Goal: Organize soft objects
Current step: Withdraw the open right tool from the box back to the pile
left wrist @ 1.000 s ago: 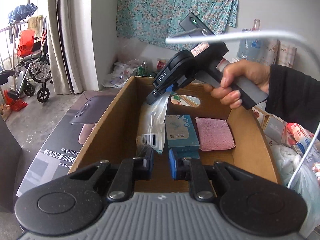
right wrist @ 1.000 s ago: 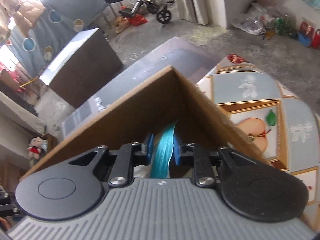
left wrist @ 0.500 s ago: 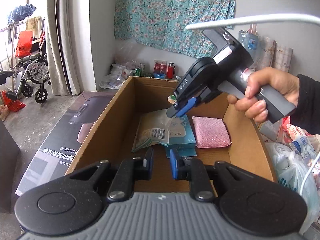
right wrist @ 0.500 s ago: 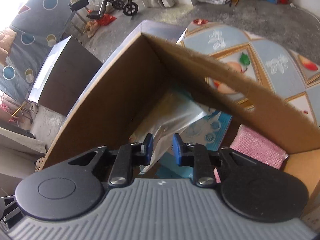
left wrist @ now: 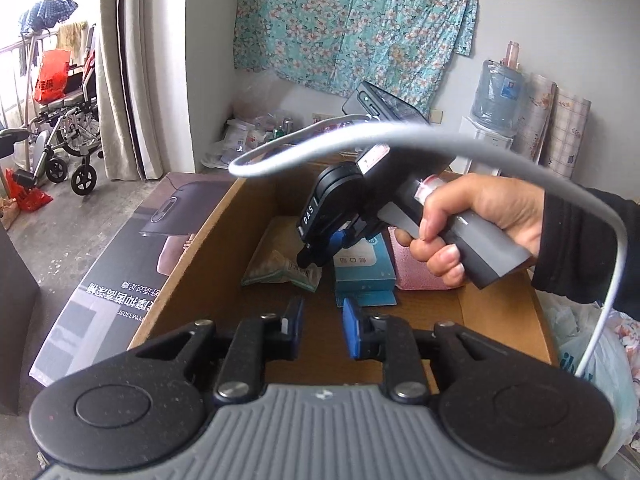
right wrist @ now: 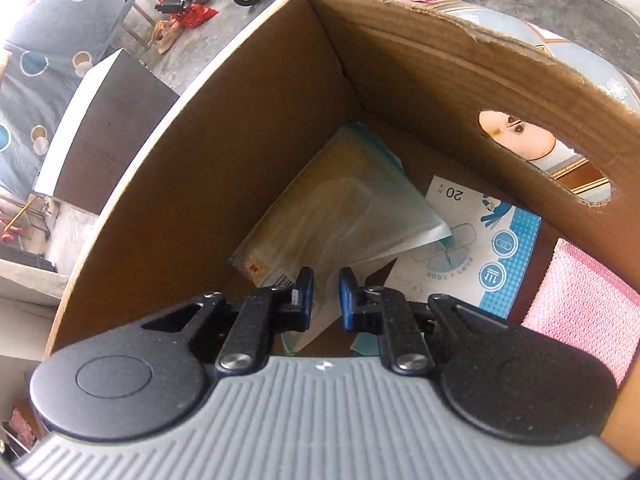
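An open cardboard box (left wrist: 200,264) (right wrist: 240,140) holds a clear plastic packet (left wrist: 276,268) (right wrist: 344,208), a blue-and-white carton (left wrist: 364,268) (right wrist: 480,256) and a pink cloth pad (left wrist: 404,280) (right wrist: 580,300). The packet lies flat in the left corner with one corner resting on the carton. A hand holds my right gripper (left wrist: 310,258) (right wrist: 325,280) low in the box, pointing down at the packet's barcode end. Its jaws are closing, a narrow gap still shows, and the pads press on nothing. My left gripper (left wrist: 322,312) hovers at the box's near edge, jaws opening and empty.
A large flat printed carton (left wrist: 112,280) lies left of the box. Filled plastic bags (left wrist: 592,344) crowd its right side. A white cable (left wrist: 440,140) arcs across above the box. A wheelchair (left wrist: 68,136) stands far left, and a dark cabinet (right wrist: 108,128) sits beyond the box.
The right gripper has sunk into the box, and the packet it carried now lies on the box floor. The left jaws have parted a little; the left hand stayed put.
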A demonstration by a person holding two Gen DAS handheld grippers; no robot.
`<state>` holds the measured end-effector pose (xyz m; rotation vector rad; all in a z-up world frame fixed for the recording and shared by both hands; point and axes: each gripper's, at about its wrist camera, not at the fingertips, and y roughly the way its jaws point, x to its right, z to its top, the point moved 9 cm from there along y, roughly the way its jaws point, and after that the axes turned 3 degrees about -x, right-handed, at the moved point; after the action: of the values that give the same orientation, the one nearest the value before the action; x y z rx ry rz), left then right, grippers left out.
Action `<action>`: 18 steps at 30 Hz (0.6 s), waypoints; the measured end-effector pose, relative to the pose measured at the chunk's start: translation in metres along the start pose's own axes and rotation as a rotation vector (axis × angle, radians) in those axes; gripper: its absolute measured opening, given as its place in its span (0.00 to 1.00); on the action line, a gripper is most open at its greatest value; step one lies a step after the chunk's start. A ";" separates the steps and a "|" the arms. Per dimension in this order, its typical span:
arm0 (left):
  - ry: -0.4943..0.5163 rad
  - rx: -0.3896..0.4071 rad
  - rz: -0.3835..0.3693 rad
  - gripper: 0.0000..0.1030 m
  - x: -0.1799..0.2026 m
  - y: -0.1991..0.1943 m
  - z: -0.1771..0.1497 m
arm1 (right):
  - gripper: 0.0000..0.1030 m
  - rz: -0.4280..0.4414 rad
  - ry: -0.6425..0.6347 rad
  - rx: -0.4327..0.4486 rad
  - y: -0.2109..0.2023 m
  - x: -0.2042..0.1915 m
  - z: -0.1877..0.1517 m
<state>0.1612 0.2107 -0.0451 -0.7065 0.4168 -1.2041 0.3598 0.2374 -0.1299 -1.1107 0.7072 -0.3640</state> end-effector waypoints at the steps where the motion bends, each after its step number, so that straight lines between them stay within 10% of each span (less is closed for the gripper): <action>1: 0.004 -0.001 -0.004 0.28 0.001 0.000 -0.001 | 0.14 -0.007 -0.009 0.004 -0.003 -0.002 0.000; 10: -0.003 0.025 -0.083 0.67 0.021 -0.012 -0.004 | 0.36 0.037 0.034 0.172 -0.108 0.006 -0.026; 18: 0.055 0.100 -0.249 0.92 0.076 -0.036 -0.003 | 0.51 -0.059 0.180 0.371 -0.264 0.092 -0.137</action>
<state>0.1583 0.1315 -0.0169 -0.6533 0.3184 -1.4717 0.3533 -0.0217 0.0428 -0.7540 0.7305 -0.6251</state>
